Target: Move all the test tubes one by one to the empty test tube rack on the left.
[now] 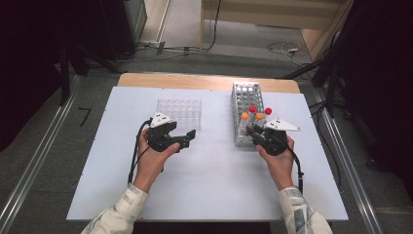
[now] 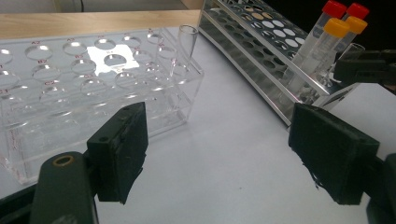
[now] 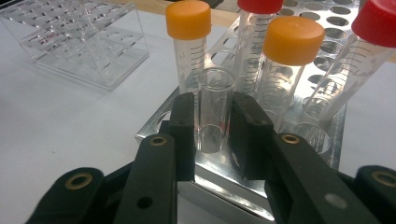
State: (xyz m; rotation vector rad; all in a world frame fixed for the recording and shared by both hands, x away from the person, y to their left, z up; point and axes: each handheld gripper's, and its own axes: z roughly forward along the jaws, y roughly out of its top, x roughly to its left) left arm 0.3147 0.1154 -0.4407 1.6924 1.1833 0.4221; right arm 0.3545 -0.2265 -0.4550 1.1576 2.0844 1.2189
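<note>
At near end of metal rack (image 3: 322,140), right tool (image 3: 215,135) clenched on uncapped glass tube (image 3: 215,109), tube upright in its hole, long axis vertical, so lift straight up. Over on tabletop (image 1: 209,170) left, left tool (image 2: 217,149) released, empty, beside clear rack (image 2: 84,84)

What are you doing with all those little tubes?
A person holds a gripper in each hand at a white table. The right gripper is shut on an open clear tube standing in the metal rack, among tubes with orange caps and red caps. The left gripper waits with its jaws open near the clear plastic rack, where one clear tube already stands.
</note>
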